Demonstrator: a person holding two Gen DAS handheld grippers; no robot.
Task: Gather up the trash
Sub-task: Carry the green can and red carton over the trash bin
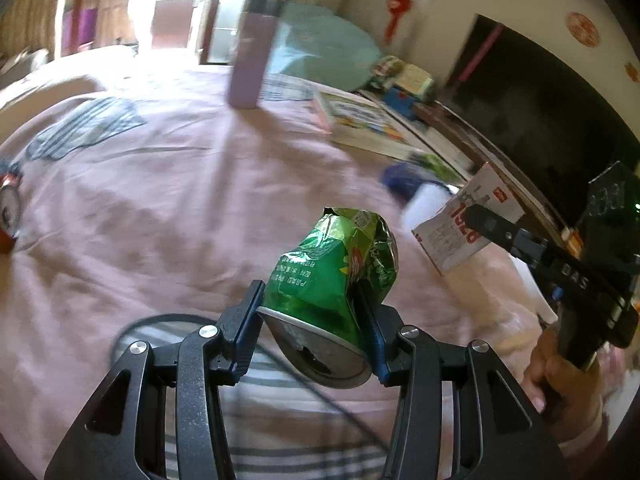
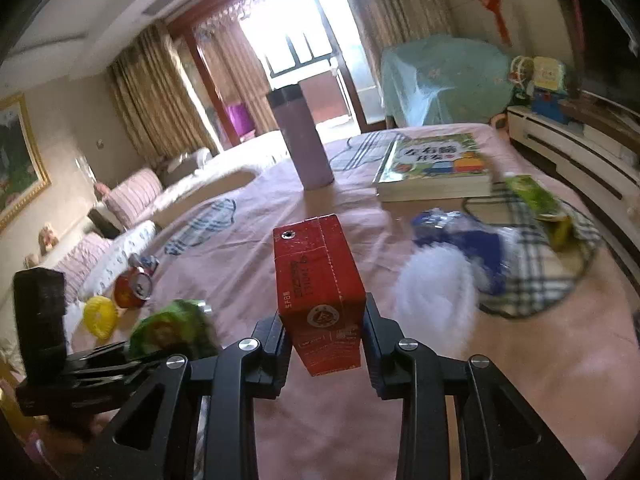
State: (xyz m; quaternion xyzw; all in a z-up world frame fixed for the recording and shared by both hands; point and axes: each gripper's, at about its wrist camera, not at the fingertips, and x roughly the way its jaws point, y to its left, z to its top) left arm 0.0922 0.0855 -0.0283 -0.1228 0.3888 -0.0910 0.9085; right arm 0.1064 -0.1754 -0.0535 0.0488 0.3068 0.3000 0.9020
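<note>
Left tool (image 1: 316, 320) clamps crushed green can (image 1: 332, 276), right tool (image 2: 324, 344) red carton (image 2: 320, 292); pink bedspread (image 2: 500, 360), curtained window (image 2: 288, 40).

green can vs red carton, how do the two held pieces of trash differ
The green can is crushed and crumpled metal; the red carton is a box that keeps its straight edges. The green can sits in the left gripper; the red carton sits in the right gripper. Both are drink containers, gripped from both sides and lifted above the pink bedspread.
</note>
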